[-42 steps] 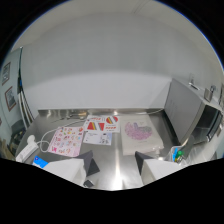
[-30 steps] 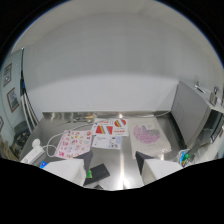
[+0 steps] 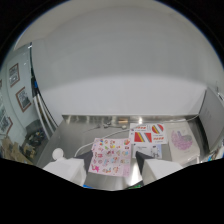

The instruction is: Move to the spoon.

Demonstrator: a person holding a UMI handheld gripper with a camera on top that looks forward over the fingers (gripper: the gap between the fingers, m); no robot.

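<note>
The gripper hangs over a shiny metal table. Its two white fingers are spread wide with nothing held between them. Through the gap between them shows a sheet of small colourful stickers, lying flat on the table just ahead of the fingertips at 12 o'clock.

The spoon is probably the small white rounded shape on the table at about 10 o'clock from the gripper, close to the outer side of the left finger. Only that rounded end shows; the finger seems to cover the rest. I cannot tell which way its long axis runs or where the handle points.

At about 1 o'clock, just beyond the sticker sheet, lies a white card with red and orange shapes. A pale sheet with a pink pattern lies beside it at 2 o'clock.

A plain white wall stands behind the table at 12 o'clock. Off at 9 to 10 o'clock, framed pictures hang on a side wall, and a dark cable runs down toward the table's far left corner. A grey panel stands at the table's right end, at 3 o'clock.
</note>
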